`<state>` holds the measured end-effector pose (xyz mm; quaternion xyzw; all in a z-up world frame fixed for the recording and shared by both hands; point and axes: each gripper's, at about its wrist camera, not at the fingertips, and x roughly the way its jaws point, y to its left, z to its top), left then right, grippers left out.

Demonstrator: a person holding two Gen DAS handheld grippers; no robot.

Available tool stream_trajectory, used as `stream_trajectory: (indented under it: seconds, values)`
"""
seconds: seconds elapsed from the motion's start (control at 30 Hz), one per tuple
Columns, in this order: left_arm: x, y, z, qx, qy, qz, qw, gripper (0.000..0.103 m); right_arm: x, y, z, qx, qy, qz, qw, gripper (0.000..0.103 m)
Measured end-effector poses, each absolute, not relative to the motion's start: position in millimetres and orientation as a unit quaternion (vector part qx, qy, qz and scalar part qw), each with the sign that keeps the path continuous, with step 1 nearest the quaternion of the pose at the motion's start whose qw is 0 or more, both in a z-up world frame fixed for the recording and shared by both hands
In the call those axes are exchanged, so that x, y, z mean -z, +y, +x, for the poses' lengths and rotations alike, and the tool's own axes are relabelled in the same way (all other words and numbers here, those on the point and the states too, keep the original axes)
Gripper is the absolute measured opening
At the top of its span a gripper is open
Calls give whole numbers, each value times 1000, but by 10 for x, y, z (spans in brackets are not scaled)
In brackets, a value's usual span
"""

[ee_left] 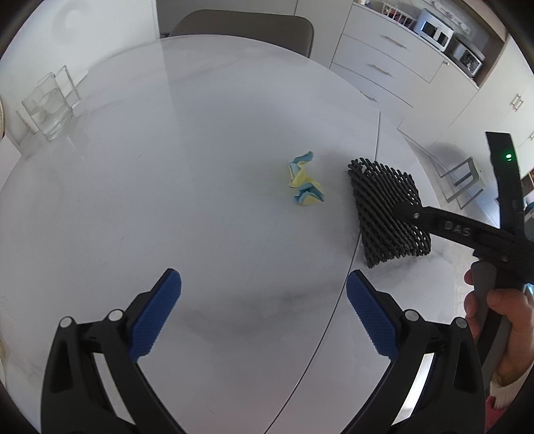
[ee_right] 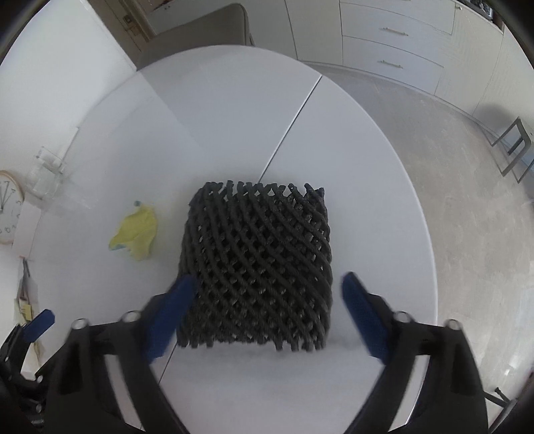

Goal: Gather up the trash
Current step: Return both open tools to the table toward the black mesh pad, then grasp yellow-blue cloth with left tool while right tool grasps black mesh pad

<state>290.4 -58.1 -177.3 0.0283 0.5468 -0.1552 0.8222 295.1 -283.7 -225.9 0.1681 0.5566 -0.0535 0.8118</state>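
A black foam mesh sleeve (ee_right: 258, 263) lies on the round white table (ee_right: 213, 110); it also shows in the left wrist view (ee_left: 387, 207). A crumpled yellow and blue paper scrap (ee_left: 305, 180) lies to its left, and shows in the right wrist view (ee_right: 137, 232). My right gripper (ee_right: 267, 297) is open, its blue pads on either side of the sleeve's near end, the left pad close to or touching it. In the left wrist view the right gripper (ee_left: 405, 208) reaches over the sleeve. My left gripper (ee_left: 263, 290) is open and empty above the table, short of the paper scrap.
A glass jug with water (ee_left: 46, 106) stands at the table's far left. A chair (ee_left: 247, 26) stands behind the table. White drawers (ee_left: 383, 56) and appliances are at the back right. A wall clock (ee_right: 8, 207) is at the left. The table has a seam (ee_right: 290, 123) down its middle.
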Motion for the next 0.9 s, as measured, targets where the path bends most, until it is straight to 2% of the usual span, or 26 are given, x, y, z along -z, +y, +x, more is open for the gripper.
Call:
stream_trajectory:
  seconds: [0.03,0.07,0.1,0.13,0.2,0.23,0.33,0.5,0.6,0.67,0.83,0.9]
  values:
    - [1775,-570,2915,155,548,24,822,95,2280,-2825,2963,57,558,166,811,69]
    - [1779,-572,2931,154,548,20,822,95,2283,-2810,2965,60,556,161,813,60]
    - [1776,-578,2942,155,548,18,822,95,2279,-2802,2969,58,553,157,816,48]
    - [1776,-592,2956,155,548,17,822,95,2276,-2795,2968,53,552,157,817,40]
    - [1780,-640,2994,155,546,19,823,95,2265,-2813,2949,45,551,157,818,12]
    - [1784,-666,3020,156,547,19,822,95,2258,-2820,2936,42,551,157,819,8]
    - [1812,-780,3129,160,549,9,821,95,2192,-2859,2847,32,543,154,825,3]
    - [1907,-1018,3396,162,554,-7,817,95,2019,-2928,2669,26,526,159,835,2]
    - [1968,-1135,3530,159,557,-10,815,91,1939,-2936,2620,22,520,154,840,2]
    - [2009,-1191,3607,156,560,-10,814,85,1911,-2956,2601,21,517,155,842,2]
    - [2068,-1212,3709,150,567,-26,809,85,1952,-3009,2595,11,518,165,839,2]
    - [2074,-1218,3718,153,564,-25,811,78,1986,-3050,2616,12,521,167,837,4]
